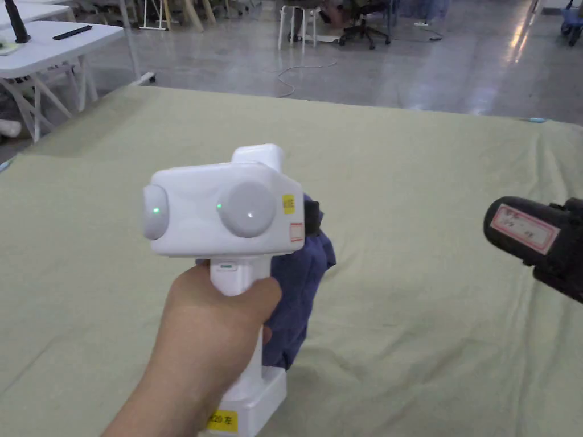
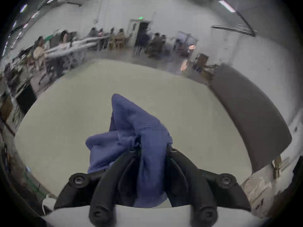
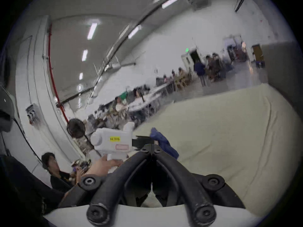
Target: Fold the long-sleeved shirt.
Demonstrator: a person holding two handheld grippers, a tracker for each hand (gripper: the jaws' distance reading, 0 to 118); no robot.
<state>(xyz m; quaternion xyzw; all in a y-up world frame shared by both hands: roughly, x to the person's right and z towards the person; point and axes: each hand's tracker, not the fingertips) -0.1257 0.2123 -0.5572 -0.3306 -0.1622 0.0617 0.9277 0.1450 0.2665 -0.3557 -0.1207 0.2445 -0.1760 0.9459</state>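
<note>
Head view: my left hand (image 1: 219, 336) holds the white left gripper (image 1: 310, 219) above the middle of the counter (image 1: 432, 318), which is draped in a pale green cloth. The blue shirt (image 1: 296, 296) hangs bunched from the gripper's front end, its lowest fold down near the cloth; I cannot tell whether it touches. At the right edge I see the black body of the right gripper (image 1: 535, 239); its fingers are out of frame here. A white folding table (image 1: 51, 42) stands far left on the grey floor (image 1: 353, 68).

Left gripper view: the left gripper (image 2: 153, 150) has its fingers (image 2: 129, 158) pinching a thick bunch of the shirt (image 2: 139, 132), with fabric wedged between them and spilling left and toward the far side. The counter (image 2: 65, 124) lies below. People sit at tables far off, blurred.

Right gripper view: the right gripper (image 3: 152, 149) has its fingers (image 3: 165, 160) pressed together at the tips, holding nothing. This view gives the left gripper (image 3: 143, 140) from the side, with the shirt (image 3: 164, 143) trailing off its front, just beyond my right fingertips. Counter (image 3: 221, 140) to the right. No containers on the counter.
</note>
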